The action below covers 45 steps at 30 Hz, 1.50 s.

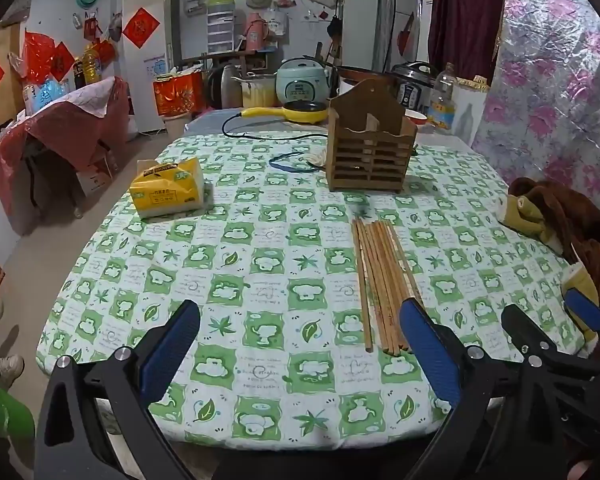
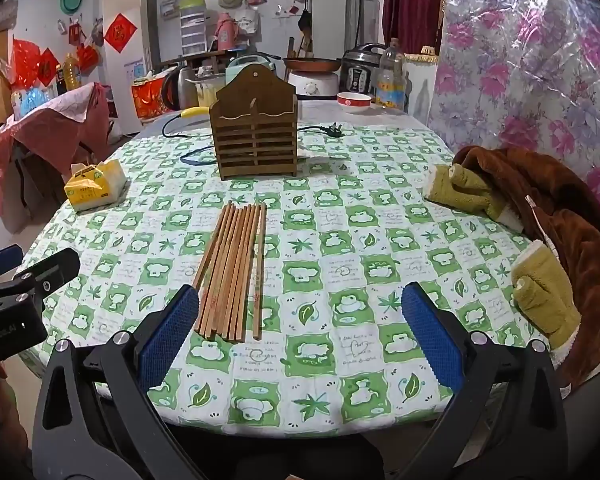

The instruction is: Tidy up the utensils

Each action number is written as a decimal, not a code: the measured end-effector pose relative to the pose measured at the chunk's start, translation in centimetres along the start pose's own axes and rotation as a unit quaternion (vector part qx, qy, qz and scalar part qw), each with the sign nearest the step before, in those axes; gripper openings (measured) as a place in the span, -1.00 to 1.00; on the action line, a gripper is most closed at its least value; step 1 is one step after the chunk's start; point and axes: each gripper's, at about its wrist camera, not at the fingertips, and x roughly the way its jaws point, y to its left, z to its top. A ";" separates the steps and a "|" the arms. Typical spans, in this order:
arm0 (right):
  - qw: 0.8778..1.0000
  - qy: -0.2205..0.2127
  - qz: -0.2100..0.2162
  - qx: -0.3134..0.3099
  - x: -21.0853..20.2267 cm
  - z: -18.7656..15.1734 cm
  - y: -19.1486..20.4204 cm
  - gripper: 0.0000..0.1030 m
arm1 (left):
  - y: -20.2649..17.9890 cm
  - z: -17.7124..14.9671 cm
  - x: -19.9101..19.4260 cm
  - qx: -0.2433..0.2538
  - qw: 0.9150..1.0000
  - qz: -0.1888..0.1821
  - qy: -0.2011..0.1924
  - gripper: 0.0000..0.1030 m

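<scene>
Several wooden chopsticks (image 1: pixel 380 284) (image 2: pixel 232 272) lie side by side on the green-and-white checked tablecloth (image 1: pixel 260 264) (image 2: pixel 340 248). Behind them stands a brown slatted wooden utensil holder (image 1: pixel 370 148) (image 2: pixel 256 132), upright, with nothing showing in it. My left gripper (image 1: pixel 300 344) hovers over the near table edge, jaws wide open and bare, the chopsticks' near ends just inside its right finger. My right gripper (image 2: pixel 300 332) is likewise open and bare, the chopsticks' ends beside its left finger. The right gripper's fingers (image 1: pixel 540 340) show at the right of the left wrist view.
A yellow tissue pack (image 1: pixel 168 188) (image 2: pixel 96 186) sits at the table's left. A brown and olive fleece garment (image 1: pixel 560 228) (image 2: pixel 540 232) drapes over the right edge. A yellow electric pan with cord (image 1: pixel 296 114), a red bowl (image 2: pixel 354 102), cookers and a bottle crowd the far side.
</scene>
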 end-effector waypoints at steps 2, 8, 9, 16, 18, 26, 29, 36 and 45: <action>1.000 0.000 0.000 0.000 0.0 0.0 0.0 0.89 | 0.0 0.0 0.0 0.000 1.000 0.003 0.000 0.90; 1.000 0.001 -0.001 -0.001 0.1 -0.1 0.0 0.89 | 0.6 -0.2 -0.1 -0.005 1.000 0.000 -0.011 0.90; 1.000 0.001 -0.001 -0.001 0.1 -0.1 0.0 0.89 | 0.8 -0.2 -0.1 -0.007 1.000 0.000 -0.012 0.90; 1.000 0.002 0.000 -0.001 0.1 -0.2 0.0 0.89 | 1.6 0.0 0.1 -0.008 1.000 0.001 -0.008 0.90; 1.000 0.002 0.000 0.000 0.1 -0.2 0.0 0.89 | 0.0 -0.3 -0.1 0.000 1.000 0.007 -0.008 0.90; 1.000 0.003 -0.001 0.000 0.3 -0.2 -0.1 0.89 | 0.1 -0.4 0.0 0.001 1.000 0.008 -0.009 0.90; 1.000 0.003 -0.001 0.000 0.3 -0.2 -0.1 0.89 | 0.1 -0.5 0.0 0.000 1.000 0.008 -0.008 0.90; 1.000 0.004 0.000 0.000 0.4 -0.2 -0.1 0.89 | 0.1 -0.6 0.1 0.000 1.000 0.008 -0.007 0.90; 1.000 0.005 -0.001 -0.001 0.5 -0.3 -0.2 0.89 | 0.0 -0.5 0.1 0.002 1.000 0.010 -0.007 0.90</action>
